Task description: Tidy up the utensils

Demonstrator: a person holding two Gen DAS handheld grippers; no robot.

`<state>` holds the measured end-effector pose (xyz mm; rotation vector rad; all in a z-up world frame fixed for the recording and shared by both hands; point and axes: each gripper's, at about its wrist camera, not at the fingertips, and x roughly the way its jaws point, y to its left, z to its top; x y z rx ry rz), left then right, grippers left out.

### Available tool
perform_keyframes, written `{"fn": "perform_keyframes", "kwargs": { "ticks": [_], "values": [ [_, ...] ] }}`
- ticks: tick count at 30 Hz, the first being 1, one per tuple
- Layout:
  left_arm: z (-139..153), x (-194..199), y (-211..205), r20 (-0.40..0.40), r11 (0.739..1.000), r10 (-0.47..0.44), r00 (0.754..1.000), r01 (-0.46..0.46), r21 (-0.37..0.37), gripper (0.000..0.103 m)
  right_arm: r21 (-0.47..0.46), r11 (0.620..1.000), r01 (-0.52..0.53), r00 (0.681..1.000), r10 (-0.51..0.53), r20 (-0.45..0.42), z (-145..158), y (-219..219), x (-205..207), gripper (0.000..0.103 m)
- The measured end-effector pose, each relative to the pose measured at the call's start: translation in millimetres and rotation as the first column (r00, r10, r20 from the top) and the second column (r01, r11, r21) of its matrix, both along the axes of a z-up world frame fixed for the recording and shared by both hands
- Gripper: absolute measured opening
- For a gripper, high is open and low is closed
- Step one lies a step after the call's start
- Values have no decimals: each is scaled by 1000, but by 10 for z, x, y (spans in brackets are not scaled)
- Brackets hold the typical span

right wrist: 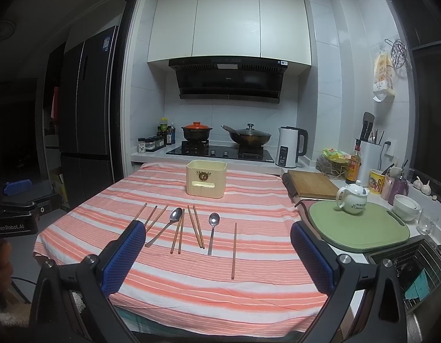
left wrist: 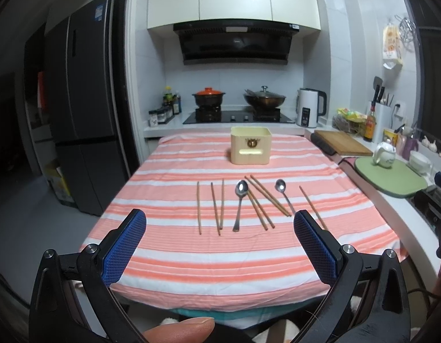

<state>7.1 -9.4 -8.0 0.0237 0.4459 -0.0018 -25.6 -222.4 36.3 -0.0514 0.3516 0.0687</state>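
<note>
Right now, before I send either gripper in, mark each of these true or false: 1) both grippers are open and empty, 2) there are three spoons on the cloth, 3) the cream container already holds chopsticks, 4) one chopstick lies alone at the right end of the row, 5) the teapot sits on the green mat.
1) True. The left gripper and the right gripper both stand wide open with nothing between the pads.
2) False. Only two: the larger spoon and the smaller spoon.
3) False. Nothing sticks out of the cream container; the chopsticks lie on the striped cloth.
4) True. The lone chopstick lies apart, right of the smaller spoon.
5) True. The teapot stands on the green mat.
</note>
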Motion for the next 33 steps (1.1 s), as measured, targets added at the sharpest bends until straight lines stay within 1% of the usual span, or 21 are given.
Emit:
{"fn": "perform_keyframes", "kwargs": {
  "ticks": [33],
  "values": [
    [-8,83,-41,-16,1000,-10,1000,11,13,103,4,1000,5,1000,-5,-13,-2,-35,82,103]
  ]
}}
